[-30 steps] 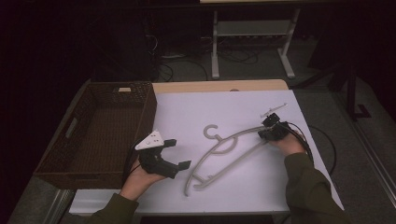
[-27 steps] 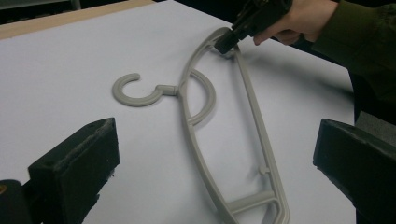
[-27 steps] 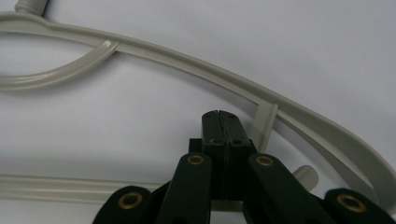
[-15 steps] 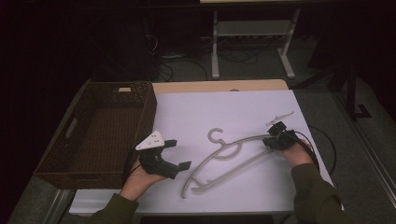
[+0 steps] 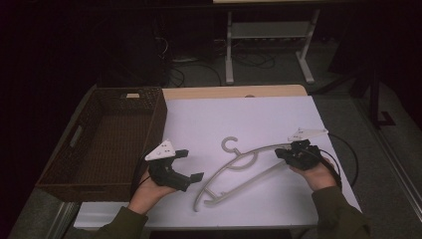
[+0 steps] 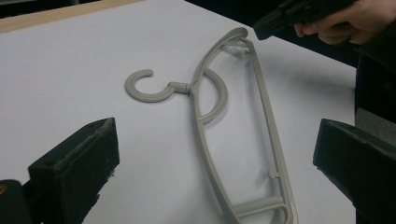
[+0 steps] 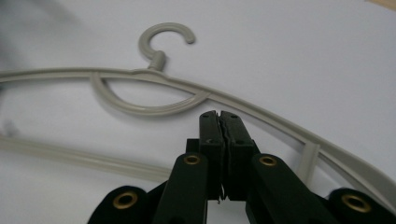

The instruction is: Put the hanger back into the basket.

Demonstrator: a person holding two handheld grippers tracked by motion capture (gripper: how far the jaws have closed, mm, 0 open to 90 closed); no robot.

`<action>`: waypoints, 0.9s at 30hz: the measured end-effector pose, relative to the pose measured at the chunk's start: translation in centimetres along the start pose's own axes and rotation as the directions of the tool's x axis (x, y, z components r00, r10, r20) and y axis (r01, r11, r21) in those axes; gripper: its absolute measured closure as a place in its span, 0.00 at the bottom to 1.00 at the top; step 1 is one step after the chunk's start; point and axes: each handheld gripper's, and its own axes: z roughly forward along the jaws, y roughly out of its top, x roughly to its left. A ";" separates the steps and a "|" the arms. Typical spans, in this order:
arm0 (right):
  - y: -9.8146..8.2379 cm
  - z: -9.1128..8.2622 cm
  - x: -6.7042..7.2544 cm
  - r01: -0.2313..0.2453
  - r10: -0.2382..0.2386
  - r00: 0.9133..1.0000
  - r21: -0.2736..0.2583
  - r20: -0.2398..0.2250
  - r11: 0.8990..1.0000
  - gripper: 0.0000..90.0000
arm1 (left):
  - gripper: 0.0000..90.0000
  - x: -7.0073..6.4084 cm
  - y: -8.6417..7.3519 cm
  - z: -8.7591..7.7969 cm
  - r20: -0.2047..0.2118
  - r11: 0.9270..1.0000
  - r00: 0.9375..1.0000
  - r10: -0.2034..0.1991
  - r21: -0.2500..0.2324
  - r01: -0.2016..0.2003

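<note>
The grey hanger (image 5: 244, 167) lies flat on the white table (image 5: 249, 114), between the 2 grippers. The right gripper (image 5: 282, 153) has its jaws pressed together, holding nothing, tips at the hanger's end. The left gripper (image 5: 190, 164) is spread wide beside a wicker basket (image 5: 79, 139).

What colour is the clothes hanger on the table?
The hanger is a plain light grey-beige; the left gripper view shows it best.

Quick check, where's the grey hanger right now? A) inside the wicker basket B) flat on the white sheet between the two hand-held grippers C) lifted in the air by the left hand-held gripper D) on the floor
B: the hanger lies flat on the white sheet, between the left hand-held gripper and the right hand-held gripper; the basket stands apart from it, to the left.
</note>
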 end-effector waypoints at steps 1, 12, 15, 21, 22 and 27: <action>-0.2 -0.1 0.3 -0.005 0.005 1.000 -0.003 -0.005 1.000 0.97 | 0.00 0.0 0.0 0.0 0.000 1.000 1.000 -0.001 0.002 0.001; -2.0 1.3 1.0 0.021 -0.020 1.000 0.056 -0.016 0.998 0.99 | 0.00 0.0 -0.2 0.1 0.001 1.000 1.000 0.004 0.010 -0.004; -2.1 1.5 1.0 0.017 -0.017 1.000 0.067 -0.015 0.998 0.99 | 0.00 0.0 -0.2 0.2 0.001 1.000 1.000 0.003 0.010 -0.003; -2.2 1.8 0.9 0.024 -0.024 1.000 0.082 -0.008 0.996 1.00 | 0.00 0.0 -0.2 0.2 0.000 1.000 1.000 0.001 0.011 -0.001; -2.2 1.9 0.9 0.021 -0.020 1.000 0.091 -0.008 0.996 1.00 | 0.00 -0.1 -0.2 0.3 0.001 1.000 1.000 0.002 0.012 -0.002; -2.3 2.1 0.8 0.037 -0.037 0.999 0.098 -0.003 0.994 1.00 | 0.00 -0.1 -0.3 0.3 -0.001 1.000 1.000 -0.002 0.011 0.002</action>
